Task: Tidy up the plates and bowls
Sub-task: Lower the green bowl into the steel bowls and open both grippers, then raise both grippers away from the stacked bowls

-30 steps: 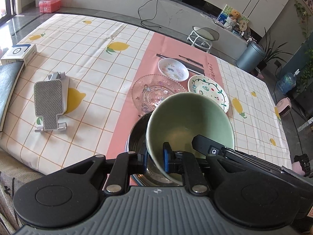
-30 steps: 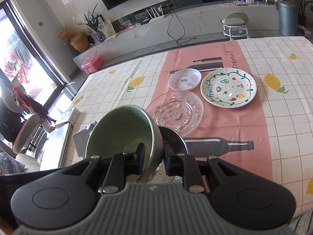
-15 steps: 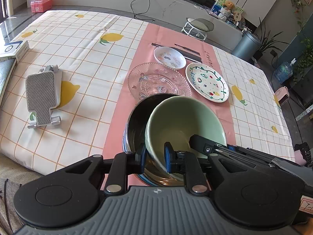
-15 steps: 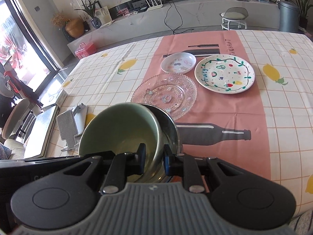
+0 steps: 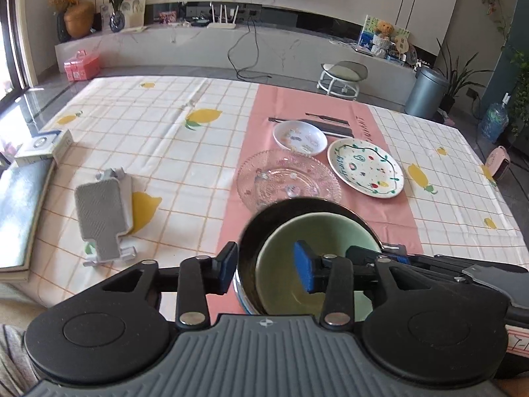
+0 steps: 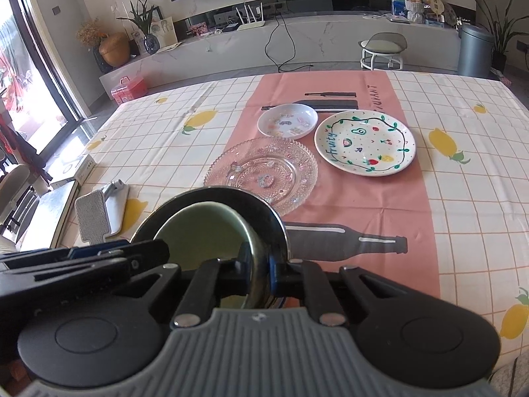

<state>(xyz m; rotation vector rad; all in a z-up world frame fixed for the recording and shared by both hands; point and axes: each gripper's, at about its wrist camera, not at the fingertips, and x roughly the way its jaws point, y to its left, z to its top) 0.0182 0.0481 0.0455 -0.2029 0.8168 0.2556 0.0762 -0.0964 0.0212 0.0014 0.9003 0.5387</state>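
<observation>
A pale green bowl (image 5: 317,228) sits nested inside a dark steel bowl (image 5: 253,231) on the pink strip of the tablecloth, near the table's front edge. My left gripper (image 5: 266,271) is opening. Its blue pads straddle the near rims of both bowls without pressing on them. My right gripper (image 6: 259,269) is shut on the green bowl's (image 6: 198,231) right rim, one finger inside it and one in the gap to the steel bowl (image 6: 267,213). Beyond lie a clear glass plate (image 5: 287,178), a small white dish (image 5: 299,137) and a painted white plate (image 5: 365,167).
A grey stand (image 5: 99,218) lies on the cloth left of the bowls. A white box (image 5: 43,145) and a dark flat book (image 5: 16,211) sit at the table's left edge. A stool (image 5: 342,74) and a bin (image 5: 426,92) stand past the far edge.
The green bowl, held tilted above the steel bowl, has sunk level into it. My left gripper has let go of its rim and spread; the right stays shut on it.
</observation>
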